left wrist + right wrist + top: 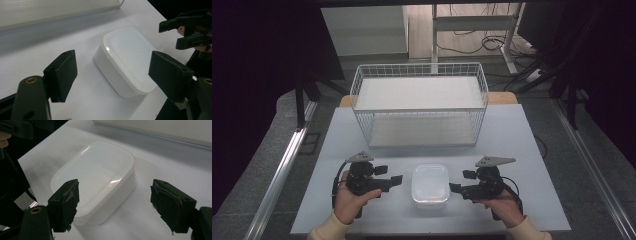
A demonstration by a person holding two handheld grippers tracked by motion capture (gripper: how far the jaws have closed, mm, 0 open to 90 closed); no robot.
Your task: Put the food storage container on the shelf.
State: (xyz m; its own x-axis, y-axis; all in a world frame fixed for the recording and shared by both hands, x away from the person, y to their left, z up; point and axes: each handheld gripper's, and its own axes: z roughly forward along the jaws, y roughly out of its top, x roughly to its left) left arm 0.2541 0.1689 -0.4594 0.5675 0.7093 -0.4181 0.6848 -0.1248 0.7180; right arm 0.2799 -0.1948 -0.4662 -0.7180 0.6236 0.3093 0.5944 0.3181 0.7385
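Lidded white plastic container point(430, 186) near the front edge of the table point(512, 135), lid on, long side running front to back. Sits between the two grippers, touched by neither.

Left gripper point(391, 176) just to the left of the container, held in the left hand point(353, 200), jaws spread wide and pointing toward the container's left wall. Seen along its own jaws in the left gripper view, left gripper point(112, 72) with the container point(127, 60) lying in the gap ahead, the pads clear of its sides (a small bright glint on the lid's near corner).

Right gripper point(460, 182) just to the right of the container, in the right hand point(504, 206), jaws likewise apart and aimed at the container's right wall. In the right gripper view, right gripper point(113, 205) with both worn pads well clear of the container point(95, 177), which lies ahead and toward the left pad.

Beyond the container, farther back on the table, a white wire basket point(419, 102), standing upright, well apart from the container and both grippers. Grey three-cornered plate atop each gripper.
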